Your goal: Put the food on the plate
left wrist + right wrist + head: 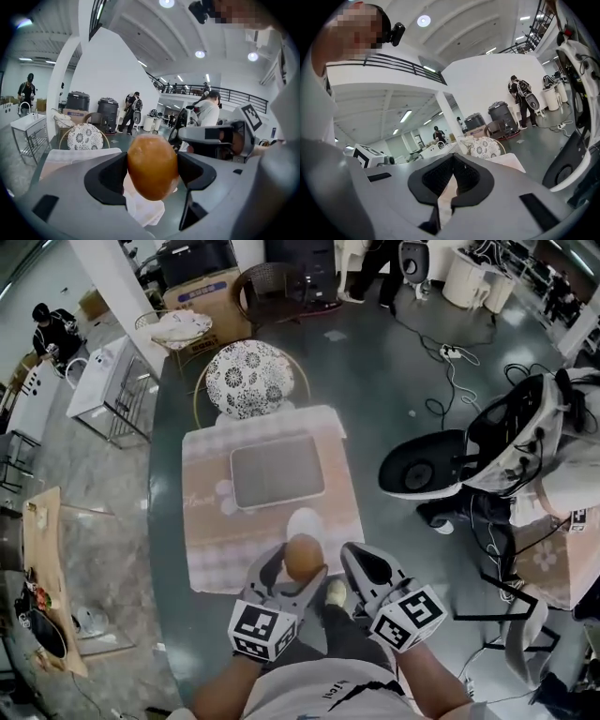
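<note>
Big open hall with a shiny dark grey floor (375,362) and cables (453,381) trailing over it. There's a small table (206,549) in a pale checked cloth, with a round chair (249,379) with a flowery cushion behind it. White pillar (122,296), cardboard box (202,296), round ceiling lights (200,54), railed balcony (234,93) up top.

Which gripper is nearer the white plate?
Left. The left gripper, holding the food, sits at the plate near edge; the right gripper is off to its right.

The cloth-covered bench (211,549) carries a grey tray (277,471) at its middle. A white plate (302,519) lies just beside the tray, toward the near edge.
</note>
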`<action>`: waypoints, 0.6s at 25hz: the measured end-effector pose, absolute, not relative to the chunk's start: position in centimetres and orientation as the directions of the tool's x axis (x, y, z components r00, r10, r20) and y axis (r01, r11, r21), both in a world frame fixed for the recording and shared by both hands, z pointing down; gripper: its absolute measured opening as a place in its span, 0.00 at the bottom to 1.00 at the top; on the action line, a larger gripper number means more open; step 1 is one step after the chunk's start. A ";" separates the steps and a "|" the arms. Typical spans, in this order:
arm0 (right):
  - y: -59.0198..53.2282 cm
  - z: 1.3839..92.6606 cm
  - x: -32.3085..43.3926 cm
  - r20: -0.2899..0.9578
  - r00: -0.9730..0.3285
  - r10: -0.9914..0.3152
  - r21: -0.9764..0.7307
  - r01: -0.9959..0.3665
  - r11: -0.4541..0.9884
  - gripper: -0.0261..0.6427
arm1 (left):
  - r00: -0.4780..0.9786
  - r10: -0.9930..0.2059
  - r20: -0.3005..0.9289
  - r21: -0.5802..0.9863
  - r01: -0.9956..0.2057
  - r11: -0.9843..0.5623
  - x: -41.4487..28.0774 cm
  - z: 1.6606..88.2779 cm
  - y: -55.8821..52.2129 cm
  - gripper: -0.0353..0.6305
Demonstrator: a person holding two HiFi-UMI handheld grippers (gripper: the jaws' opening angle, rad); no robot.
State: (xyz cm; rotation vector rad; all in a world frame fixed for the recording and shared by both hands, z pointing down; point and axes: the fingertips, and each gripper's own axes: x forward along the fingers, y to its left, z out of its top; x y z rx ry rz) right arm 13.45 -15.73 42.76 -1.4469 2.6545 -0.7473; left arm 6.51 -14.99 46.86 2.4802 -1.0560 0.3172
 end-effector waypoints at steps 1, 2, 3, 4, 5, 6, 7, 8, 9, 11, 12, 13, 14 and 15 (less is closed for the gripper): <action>-16.6 43.1 13.8 0.204 -0.575 -0.792 -0.429 -0.780 0.456 0.06 | 0.676 -0.634 0.376 0.289 -0.735 -0.613 6.8 47.3 -15.6 0.55; -17.6 43.4 14.1 0.208 -0.580 -0.787 -0.437 -0.775 0.456 0.06 | 0.668 -0.634 0.389 0.286 -0.742 -0.606 7.1 47.8 -16.3 0.55; -18.5 43.6 14.3 0.212 -0.584 -0.783 -0.446 -0.771 0.454 0.06 | 0.660 -0.634 0.404 0.282 -0.748 -0.600 7.3 48.4 -17.1 0.55; -19.2 43.9 14.5 0.215 -0.588 -0.780 -0.454 -0.767 0.453 0.06 | 0.653 -0.632 0.417 0.276 -0.754 -0.597 7.4 49.0 -17.7 0.55; -19.7 44.2 14.4 0.218 -0.590 -0.777 -0.460 -0.765 0.451 0.06 | 0.647 -0.630 0.429 0.267 -0.758 -0.595 7.5 49.7 -18.1 0.55; -19.9 44.7 14.3 0.223 -0.591 -0.775 -0.464 -0.764 0.449 0.06 | 0.641 -0.628 0.441 0.258 -0.761 -0.596 7.4 50.5 -18.4 0.55; -20.0 45.2 14.1 0.229 -0.589 -0.775 -0.466 -0.765 0.444 0.06 | 0.637 -0.624 0.453 0.248 -0.762 -0.598 7.3 51.4 -18.5 0.55; -20.1 45.8 14.0 0.235 -0.585 -0.776 -0.468 -0.768 0.438 0.06 | 0.633 -0.619 0.465 0.240 -0.763 -0.600 7.1 52.5 -18.6 0.55; -20.1 46.4 13.8 0.241 -0.580 -0.778 -0.469 -0.772 0.430 0.06 | 0.632 -0.612 0.476 0.234 -0.761 -0.605 7.0 53.5 -18.6 0.55; -20.3 47.5 13.6 0.249 -0.569 -0.784 -0.473 -0.777 0.414 0.06 | 0.637 -0.595 0.490 0.227 -0.753 -0.618 7.1 55.3 -18.9 0.55; -20.5 48.2 13.4 0.252 -0.566 -0.785 -0.475 -0.779 0.409 0.06 | 0.638 -0.588 0.497 0.224 -0.749 -0.624 7.1 56.3 -19.2 0.55; -20.7 49.0 13.3 0.255 -0.563 -0.786 -0.476 -0.781 0.405 0.06 | 0.637 -0.582 0.505 0.220 -0.747 -0.628 7.0 57.4 -19.6 0.55; -20.9 49.9 13.1 0.259 -0.560 -0.787 -0.477 -0.783 0.399 0.06 | 0.635 -0.577 0.514 0.215 -0.746 -0.630 6.9 58.6 -19.9 0.55; -21.0 50.8 13.1 0.264 -0.555 -0.789 -0.479 -0.785 0.392 0.06 | 0.633 -0.572 0.522 0.212 -0.745 -0.632 6.8 59.8 -20.1 0.55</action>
